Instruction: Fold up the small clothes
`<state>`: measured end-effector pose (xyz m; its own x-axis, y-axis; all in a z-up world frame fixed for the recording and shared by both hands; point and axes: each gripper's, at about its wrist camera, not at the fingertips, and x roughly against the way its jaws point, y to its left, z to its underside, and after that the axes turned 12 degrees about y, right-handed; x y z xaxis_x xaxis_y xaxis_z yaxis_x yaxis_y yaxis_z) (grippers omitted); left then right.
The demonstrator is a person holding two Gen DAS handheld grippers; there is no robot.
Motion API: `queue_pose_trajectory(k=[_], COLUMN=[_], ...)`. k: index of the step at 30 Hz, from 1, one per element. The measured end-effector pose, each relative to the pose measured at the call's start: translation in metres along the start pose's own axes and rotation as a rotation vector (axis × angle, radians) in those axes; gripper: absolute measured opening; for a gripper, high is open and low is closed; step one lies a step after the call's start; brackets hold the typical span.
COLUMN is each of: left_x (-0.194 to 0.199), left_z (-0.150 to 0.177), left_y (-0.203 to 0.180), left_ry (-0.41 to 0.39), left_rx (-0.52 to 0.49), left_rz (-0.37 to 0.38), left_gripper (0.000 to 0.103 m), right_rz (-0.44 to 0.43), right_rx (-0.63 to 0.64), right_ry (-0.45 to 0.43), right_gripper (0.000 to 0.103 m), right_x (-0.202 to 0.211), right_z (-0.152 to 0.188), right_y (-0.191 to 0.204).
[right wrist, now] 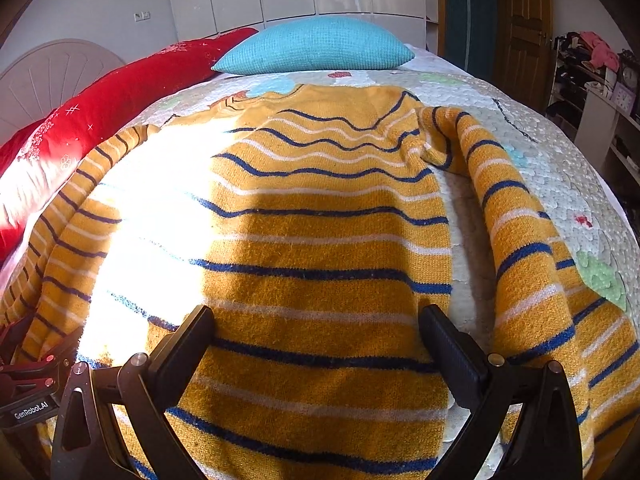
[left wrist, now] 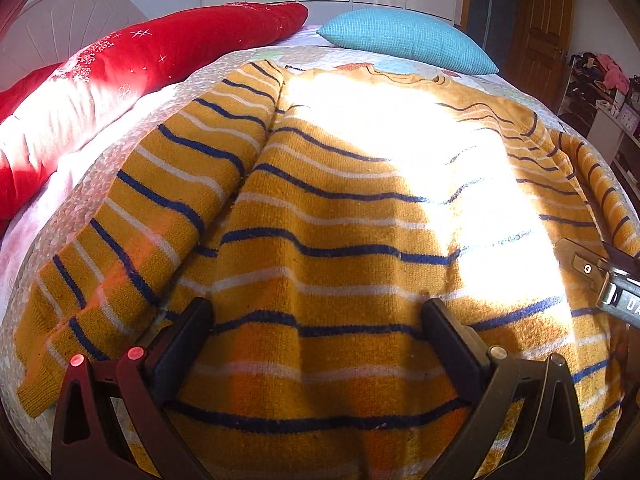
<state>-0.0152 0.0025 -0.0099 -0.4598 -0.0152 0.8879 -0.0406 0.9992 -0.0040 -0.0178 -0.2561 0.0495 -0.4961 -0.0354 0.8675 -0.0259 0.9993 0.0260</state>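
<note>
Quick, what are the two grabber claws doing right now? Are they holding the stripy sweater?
Left gripper: open, holding nothing, over the yellow striped sweater.
Right gripper: open, holding nothing, over the same sweater.

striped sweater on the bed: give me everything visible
The sweater is mustard-yellow knit with navy and white horizontal stripes, fuzzy and thick-looking. It lies spread flat on the quilted bedspread, neckline toward the teal pillow, both sleeves angled down alongside the body. Sunlight washes out one side. Both open grippers, left and right, sit over the hem end.
</note>
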Motion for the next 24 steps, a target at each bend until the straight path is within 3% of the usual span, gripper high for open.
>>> queue_pose_trajectory(k=[18,24], left_x=[-0.001,0.010], left_z=[-0.002,-0.003], left_y=[0.004,0.007], left_ry=[-0.002,0.023], left_rx=[0.000,-0.017], left_rz=[0.000,0.021], left_gripper=[0.103,0.103], right_rz=[-0.022,0.008], right_rx=[-0.010,0.030], right_ry=[-0.018,0.030], right_gripper=[0.103,0.103], right_x=[0.004,0.001], right_z=[0.001,0.000], right_y=[-0.001,0.002])
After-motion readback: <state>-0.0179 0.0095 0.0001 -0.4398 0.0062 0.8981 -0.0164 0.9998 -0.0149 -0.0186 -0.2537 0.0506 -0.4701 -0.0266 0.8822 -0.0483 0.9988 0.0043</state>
